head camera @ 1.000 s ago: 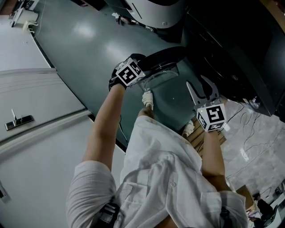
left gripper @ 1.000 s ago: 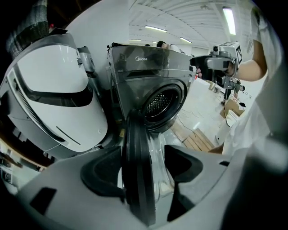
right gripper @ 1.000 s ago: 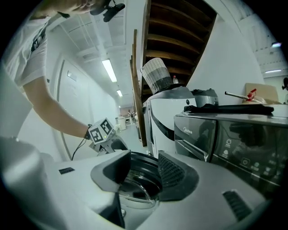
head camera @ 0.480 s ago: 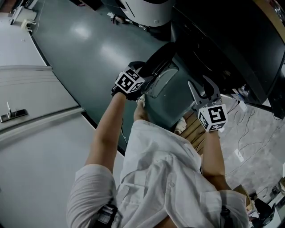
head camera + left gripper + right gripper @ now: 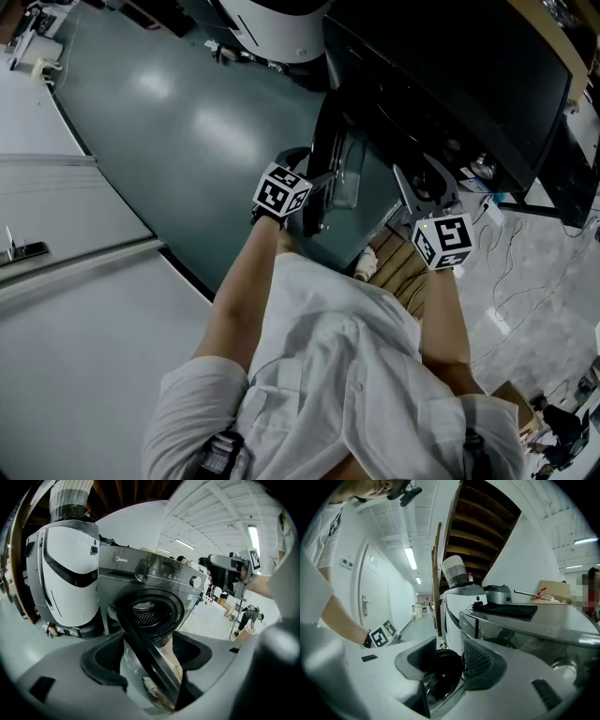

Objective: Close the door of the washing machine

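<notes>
Head view: left gripper (image 5: 314, 202) clamps the half-shut door (image 5: 343, 180); right gripper (image 5: 424, 175) gapes apart.

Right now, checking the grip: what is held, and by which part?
Left gripper holds the door by its black rim, between the jaws; right gripper holds nothing, jaws apart.

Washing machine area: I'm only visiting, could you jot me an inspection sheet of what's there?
Surface: glossy grey-green floor.
Job's things: dark front-loading washing machine; its round glass door is partly open.
Clutter: wooden slats by the person's feet.
Grippers: left gripper clamps the door's rim; right gripper open, empty.
Cables: thin wires on the pale floor.
Surroundings: white appliance beside the machine.
</notes>
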Motion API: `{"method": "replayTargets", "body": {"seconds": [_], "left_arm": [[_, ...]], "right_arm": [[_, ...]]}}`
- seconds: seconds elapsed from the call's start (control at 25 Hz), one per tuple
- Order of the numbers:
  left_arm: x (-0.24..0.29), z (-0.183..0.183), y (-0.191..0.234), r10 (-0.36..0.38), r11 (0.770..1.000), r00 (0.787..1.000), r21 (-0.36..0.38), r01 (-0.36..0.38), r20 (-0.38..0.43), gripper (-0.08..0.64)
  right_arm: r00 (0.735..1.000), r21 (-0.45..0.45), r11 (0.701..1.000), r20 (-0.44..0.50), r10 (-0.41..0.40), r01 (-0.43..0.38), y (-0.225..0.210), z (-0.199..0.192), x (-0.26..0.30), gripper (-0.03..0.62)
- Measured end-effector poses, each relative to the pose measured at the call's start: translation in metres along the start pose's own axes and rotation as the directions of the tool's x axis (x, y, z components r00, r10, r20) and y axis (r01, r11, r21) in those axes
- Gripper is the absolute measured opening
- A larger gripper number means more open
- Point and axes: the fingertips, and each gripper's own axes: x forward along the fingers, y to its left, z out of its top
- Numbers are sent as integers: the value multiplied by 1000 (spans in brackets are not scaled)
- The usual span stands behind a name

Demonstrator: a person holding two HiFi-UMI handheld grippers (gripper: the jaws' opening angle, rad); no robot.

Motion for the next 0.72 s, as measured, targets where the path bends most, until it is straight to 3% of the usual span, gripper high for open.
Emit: {"method": "replayTargets", "body": {"seconds": [0.52, 0.72], "left_arm": [[50, 7, -103, -103, 992, 990, -65, 109, 96, 318], [70, 26, -118, -121, 990, 984, -59, 130, 133, 322]], "right_arm": [[982, 5, 983, 34, -184, 184, -66, 5, -72, 193], [967, 6, 969, 49, -248, 248, -97, 16, -92, 192]]}}
